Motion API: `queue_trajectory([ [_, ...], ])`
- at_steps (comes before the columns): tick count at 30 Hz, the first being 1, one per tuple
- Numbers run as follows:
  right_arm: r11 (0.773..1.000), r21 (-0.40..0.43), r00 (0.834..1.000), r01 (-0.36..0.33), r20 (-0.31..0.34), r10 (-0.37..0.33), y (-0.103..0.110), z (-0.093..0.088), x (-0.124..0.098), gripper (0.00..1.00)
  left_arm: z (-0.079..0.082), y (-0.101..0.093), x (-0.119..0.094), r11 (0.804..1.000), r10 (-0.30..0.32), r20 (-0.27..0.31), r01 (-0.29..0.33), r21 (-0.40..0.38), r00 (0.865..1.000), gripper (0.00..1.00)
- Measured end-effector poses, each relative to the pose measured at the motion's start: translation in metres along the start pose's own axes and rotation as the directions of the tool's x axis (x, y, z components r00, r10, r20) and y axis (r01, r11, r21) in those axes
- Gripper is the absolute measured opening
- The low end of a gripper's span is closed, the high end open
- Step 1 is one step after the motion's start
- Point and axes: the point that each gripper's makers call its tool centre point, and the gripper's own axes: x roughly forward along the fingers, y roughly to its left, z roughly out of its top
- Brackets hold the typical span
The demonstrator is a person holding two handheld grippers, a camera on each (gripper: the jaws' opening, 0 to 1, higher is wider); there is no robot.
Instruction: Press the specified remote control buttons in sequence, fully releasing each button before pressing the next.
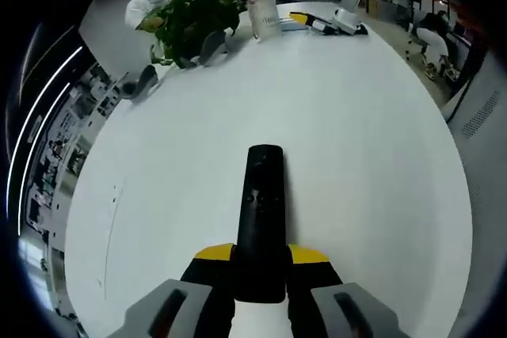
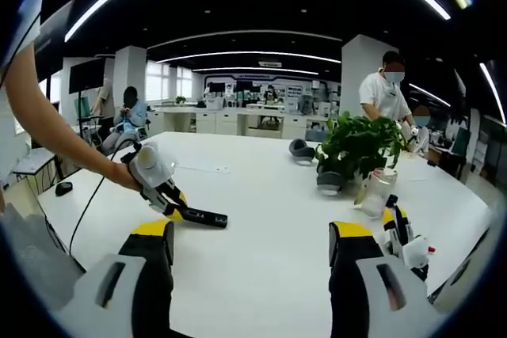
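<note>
Black and slim, the plastic remote control point(image 1: 261, 219) lies along the white tabletop point(image 1: 356, 132), its near end pinched between the yellow-tipped jaws of the left gripper point(image 1: 261, 263); its far end points toward the leafy green potted plant point(image 1: 194, 17). In the left gripper view a pale cylindrical container point(image 1: 264, 15) stands just beside the plant, and beyond that container lies a yellow-and-black tool point(image 1: 313, 21).

In the right gripper view the same remote control point(image 2: 204, 217) rests flat on the tabletop point(image 2: 261, 195), well apart from the plant point(image 2: 360, 144) and to the plant's left. The left gripper point(image 2: 170, 203) clamps the remote's end, a person's hand point(image 2: 131, 176) behind it and a black cable point(image 2: 91, 199) trailing from it. The right gripper point(image 2: 252, 247) hovers above the table with its jaws spread wide and nothing between them. A clear glass jar point(image 2: 376, 191) sits just in front of the plant, touching its foliage in the picture. A dark grey rounded object point(image 2: 301, 149) lies just left of the plant. A person in a white coat point(image 2: 384, 93) stands behind the plant.
</note>
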Motion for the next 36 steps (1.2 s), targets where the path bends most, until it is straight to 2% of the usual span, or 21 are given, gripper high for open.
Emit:
queue_trajectory([
  [12,1.000,-0.009,1.000,-0.001,-0.027,0.000,0.001,-0.005,0.002,0.83,-0.004,0.044,0.017,0.999,0.023,-0.042,-0.021,0.048,0.999,0.23],
  [24,1.000,0.002,1.000,0.000,-0.023,0.001,0.000,-0.004,0.002,0.83,-0.004,0.085,0.038,0.995,0.013,-0.105,-0.003,0.096,0.994,0.23],
  [26,1.000,0.001,1.000,0.003,-0.022,-0.003,-0.001,-0.004,0.002,0.83,-0.004,0.086,0.040,0.996,-0.016,-0.122,0.026,0.084,0.992,0.23],
  [36,1.000,0.004,1.000,0.008,-0.027,-0.008,-0.002,-0.005,0.002,0.83,-0.001,0.094,0.047,0.995,-0.056,-0.143,0.067,0.072,0.988,0.24],
])
